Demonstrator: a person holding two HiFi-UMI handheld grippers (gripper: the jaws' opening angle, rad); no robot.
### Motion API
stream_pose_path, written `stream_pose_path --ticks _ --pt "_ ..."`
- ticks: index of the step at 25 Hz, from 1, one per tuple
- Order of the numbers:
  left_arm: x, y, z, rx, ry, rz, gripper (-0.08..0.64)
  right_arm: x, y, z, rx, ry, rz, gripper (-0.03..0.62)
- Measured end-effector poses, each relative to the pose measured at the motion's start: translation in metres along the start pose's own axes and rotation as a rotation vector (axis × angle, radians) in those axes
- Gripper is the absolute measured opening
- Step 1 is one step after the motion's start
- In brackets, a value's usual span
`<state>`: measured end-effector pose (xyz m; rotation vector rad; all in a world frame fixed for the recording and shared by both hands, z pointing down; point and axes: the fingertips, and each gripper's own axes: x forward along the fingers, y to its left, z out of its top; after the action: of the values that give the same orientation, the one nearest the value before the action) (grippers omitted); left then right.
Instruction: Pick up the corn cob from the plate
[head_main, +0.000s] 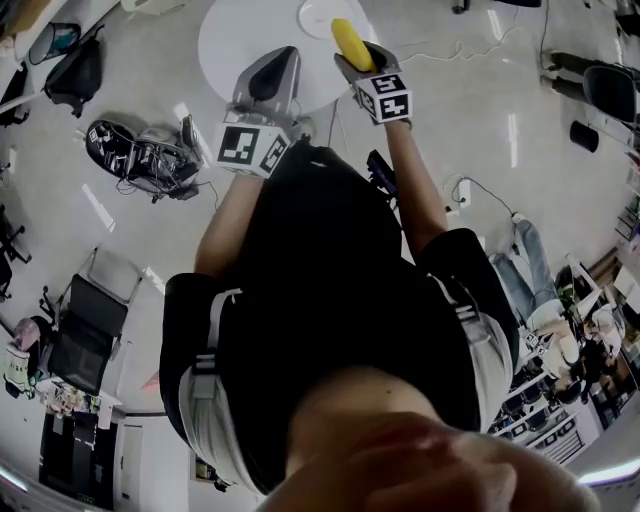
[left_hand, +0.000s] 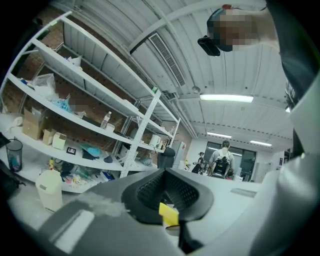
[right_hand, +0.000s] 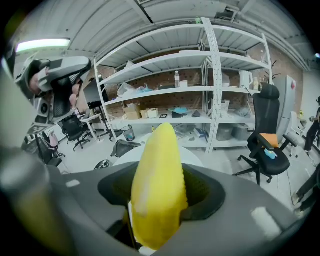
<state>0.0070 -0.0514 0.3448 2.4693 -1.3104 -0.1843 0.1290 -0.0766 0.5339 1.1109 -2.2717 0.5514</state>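
White round table below you: your right hand-held gripper clamps the corn cob low, off the plate. It's top-heavy and could swivel and slip out. Left hand-held gripper has its jaws together, empty.

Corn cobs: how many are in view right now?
1. The corn cob is gripped in the right gripper, above the round white table. The left gripper holds none; the plate is only partly in view.
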Motion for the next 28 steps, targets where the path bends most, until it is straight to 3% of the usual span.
stream_pose_path --ticks 10,28 --pt "-0.01 -0.026 0.0 0.039 -0.018 -0.026 0.002 -0.034 0.009 0.009 0.039 -0.073 0.002 0.259" --pt "-0.048 -0.074 0.019 0.053 -0.07 0.018 0.002 -0.109 0.034 0.043 0.096 -0.255 0.029 0.259"
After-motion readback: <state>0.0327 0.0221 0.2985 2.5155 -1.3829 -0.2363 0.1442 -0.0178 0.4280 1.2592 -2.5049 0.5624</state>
